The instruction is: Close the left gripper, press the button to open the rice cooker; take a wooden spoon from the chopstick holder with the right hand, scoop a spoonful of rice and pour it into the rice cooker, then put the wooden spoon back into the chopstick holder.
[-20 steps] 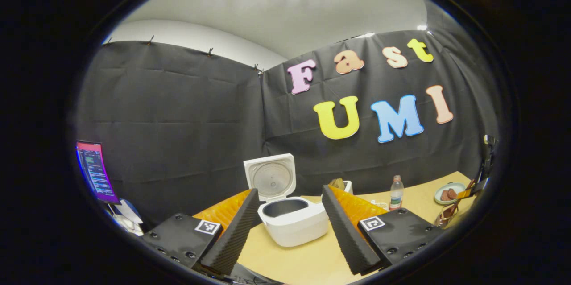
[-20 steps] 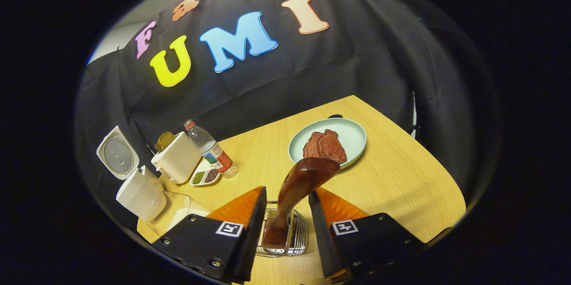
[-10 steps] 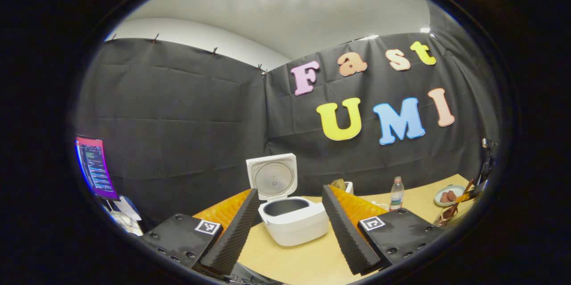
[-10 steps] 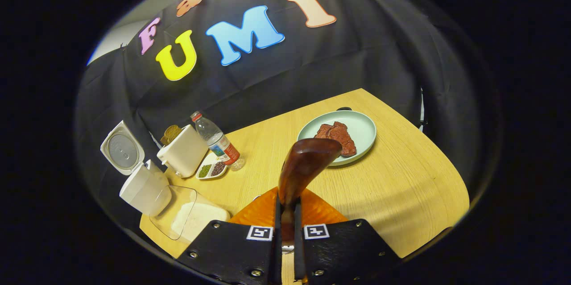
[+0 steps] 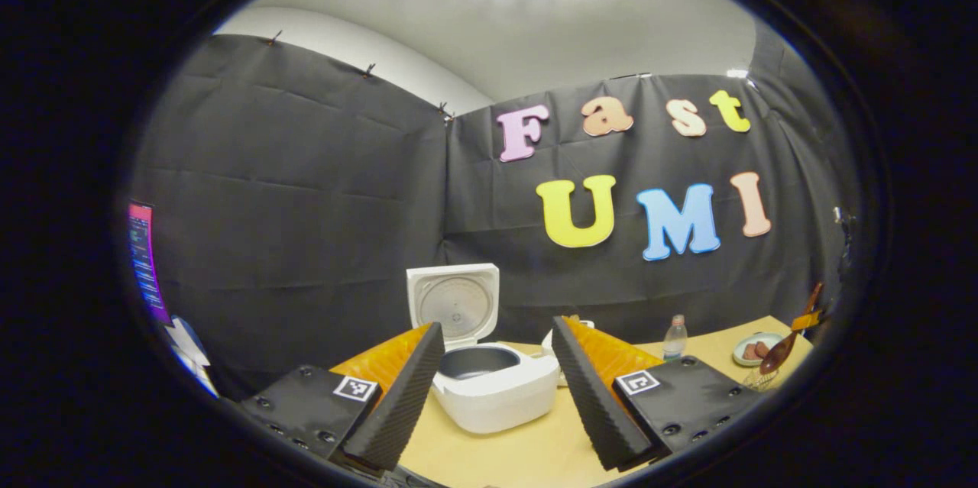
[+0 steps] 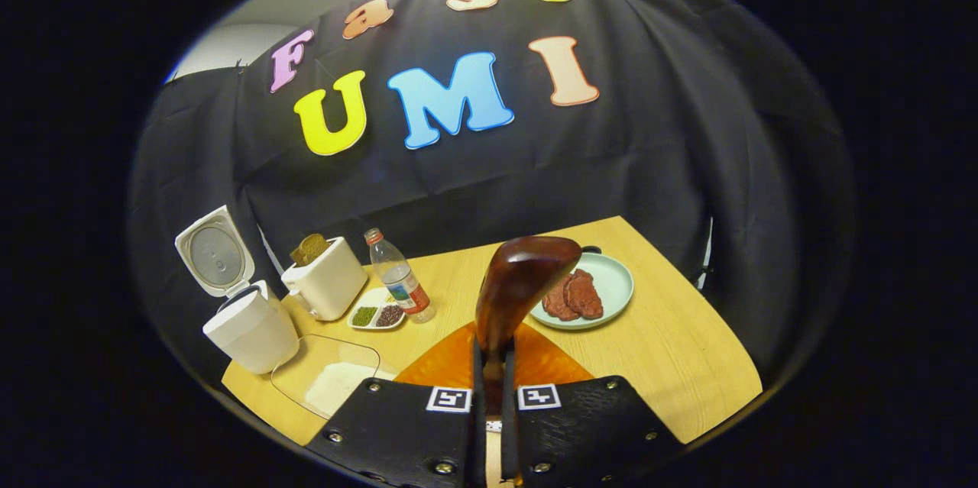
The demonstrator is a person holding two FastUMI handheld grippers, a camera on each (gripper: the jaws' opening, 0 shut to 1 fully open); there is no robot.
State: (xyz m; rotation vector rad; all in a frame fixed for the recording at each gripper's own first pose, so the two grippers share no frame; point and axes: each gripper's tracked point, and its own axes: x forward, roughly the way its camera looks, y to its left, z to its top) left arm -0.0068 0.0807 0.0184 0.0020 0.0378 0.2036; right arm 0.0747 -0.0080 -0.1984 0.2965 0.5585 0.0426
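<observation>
Fingers (image 6: 527,366) of the right gripper (image 6: 490,415) are closed on the spoon (image 6: 519,286), at lower centre of the right gripper view. Left gripper (image 5: 497,389) fingers stand apart, holding nothing; the cooker (image 5: 489,389), lid up, sits between them on the counter (image 5: 527,454).

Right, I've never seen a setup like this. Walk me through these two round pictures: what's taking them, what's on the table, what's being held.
A person holds a two-finger tool, tongs, in each hand, and a fisheye camera rides on each. The left gripper view looks past the open left tongs at the rice cooker, its lid up. The right gripper view shows the right tongs shut on a wooden spoon. On the table are a toaster, water bottle, plate of meat, a small dish of beans and a clear tray of rice.
</observation>
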